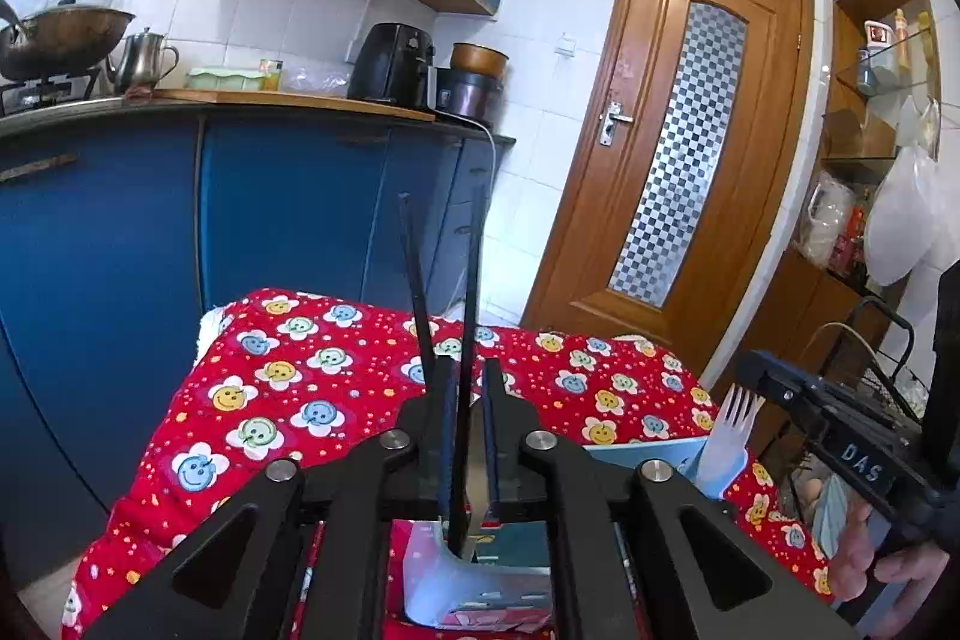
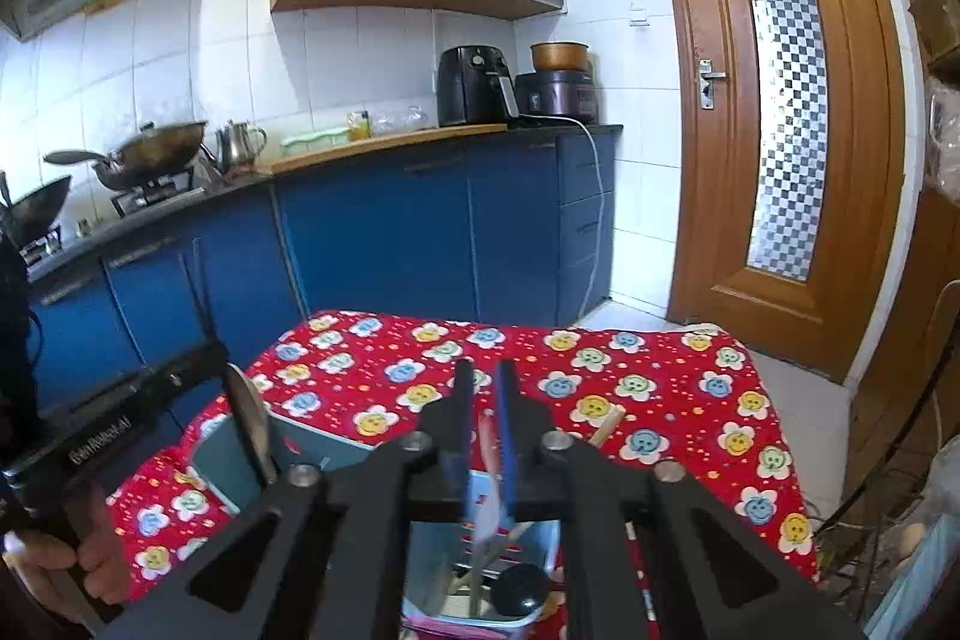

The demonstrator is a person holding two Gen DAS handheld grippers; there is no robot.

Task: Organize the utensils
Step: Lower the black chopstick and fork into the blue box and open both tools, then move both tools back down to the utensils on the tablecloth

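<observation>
Black chopsticks point(image 1: 441, 304) are pinched upright between the left gripper point(image 1: 468, 400) jaws, apparently directly above the holder point(image 1: 480, 589); the right gripper point(image 2: 486, 400) stands slightly parted around a white fork point(image 2: 489, 511).

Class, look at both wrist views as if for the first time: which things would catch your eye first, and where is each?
The red smiley-flower cloth covering the table stands out first. Close to the lens, the left hand-held gripper has dark chopsticks between its fingers above a pale holder, and the right hand-held gripper has a white fork over a blue holder. Behind are blue cabinets and a wooden door.
</observation>
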